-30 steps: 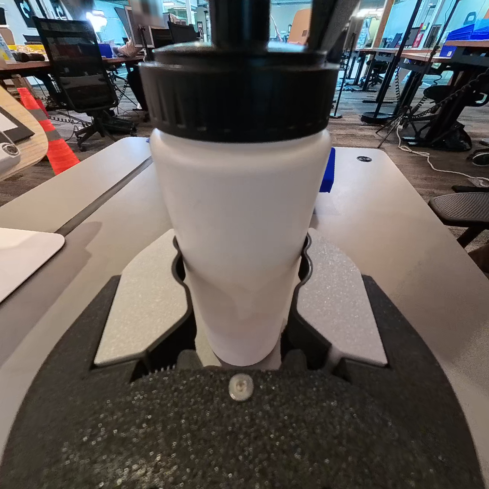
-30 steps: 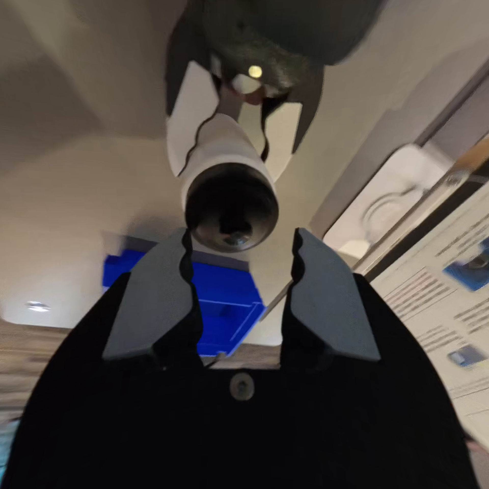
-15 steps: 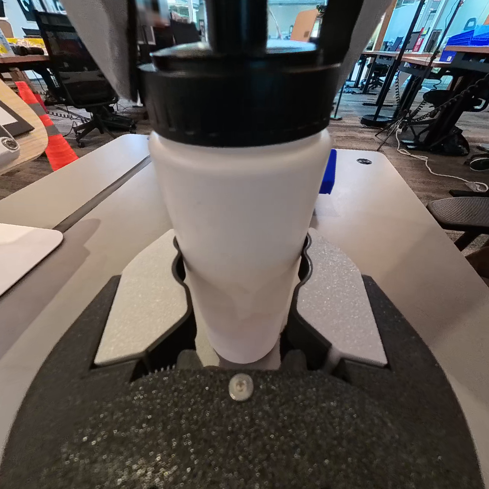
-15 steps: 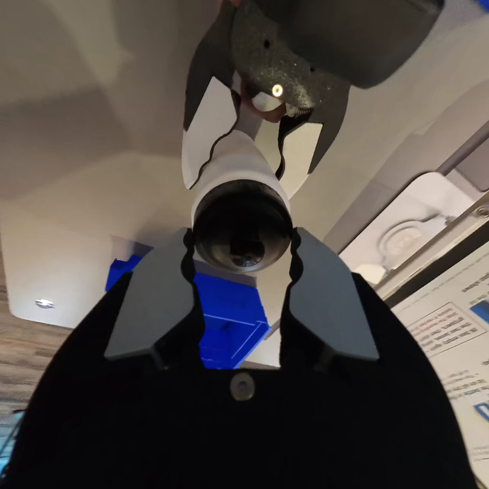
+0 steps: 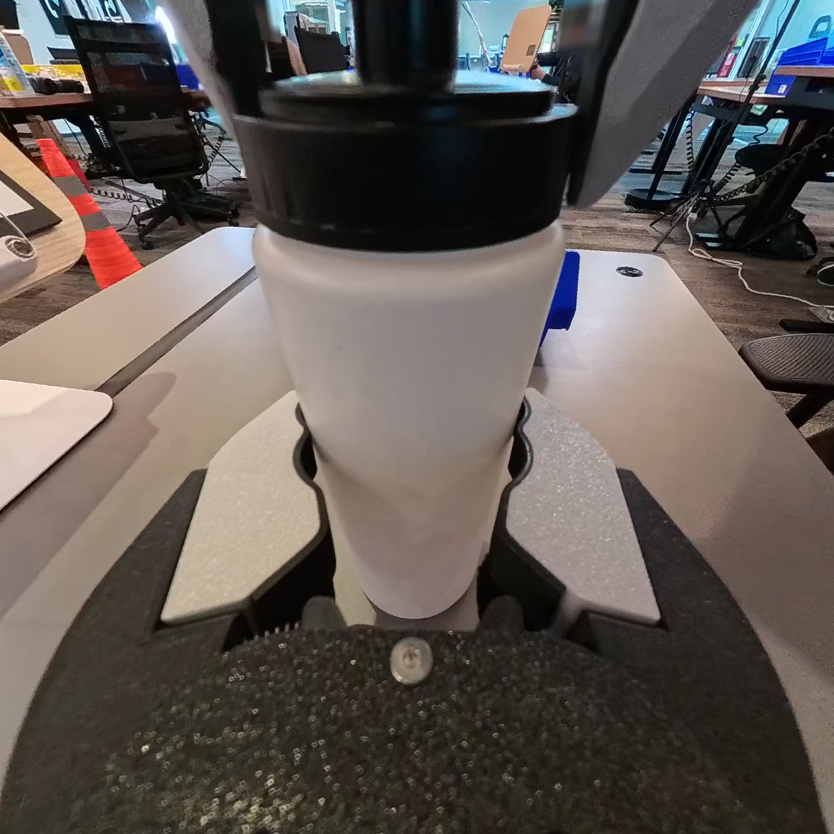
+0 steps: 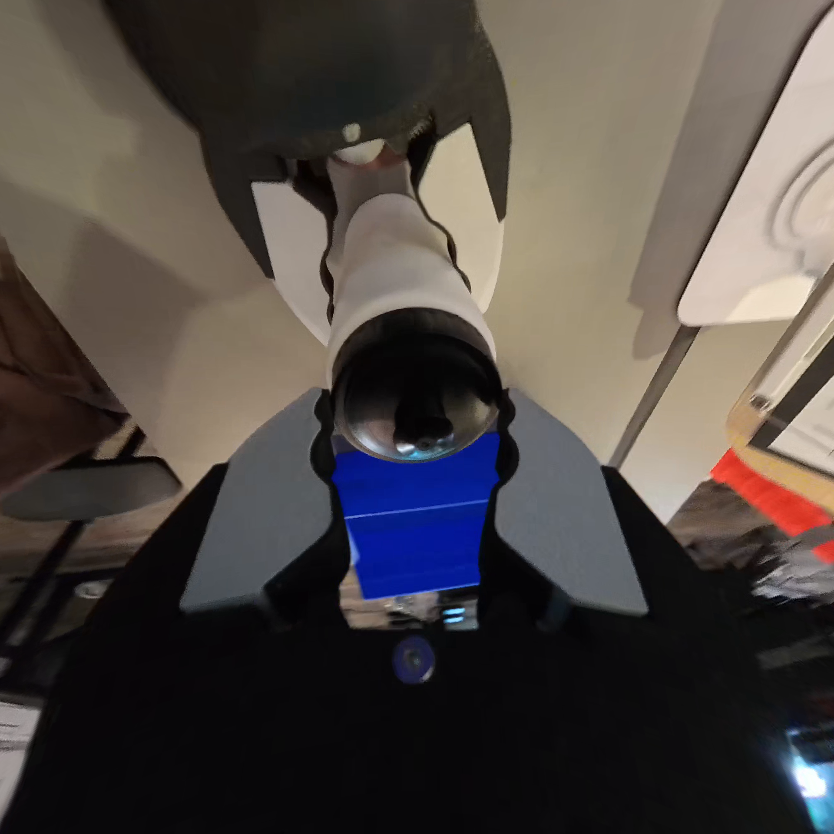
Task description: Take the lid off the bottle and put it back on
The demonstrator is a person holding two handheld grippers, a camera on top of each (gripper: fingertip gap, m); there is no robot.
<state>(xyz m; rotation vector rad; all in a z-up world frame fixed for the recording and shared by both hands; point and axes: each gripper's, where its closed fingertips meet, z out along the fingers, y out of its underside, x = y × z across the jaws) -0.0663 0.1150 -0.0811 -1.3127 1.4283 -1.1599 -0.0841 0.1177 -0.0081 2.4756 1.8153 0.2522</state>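
The left gripper's fingers (image 5: 252, 510) are clamped on the white bottle (image 5: 406, 383) mid-worktop (image 5: 654, 406), the right gripper's (image 6: 413, 419) flank the black lid (image 6: 417, 406); unscrewed with a loose clamp, the lid could slip.

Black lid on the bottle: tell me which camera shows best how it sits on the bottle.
The left wrist view: the black lid shows side-on, its ribbed skirt seated on the shoulder of the white bottle. The right wrist view looks down on the lid's glossy top only, between the right gripper fingers, somewhat blurred.
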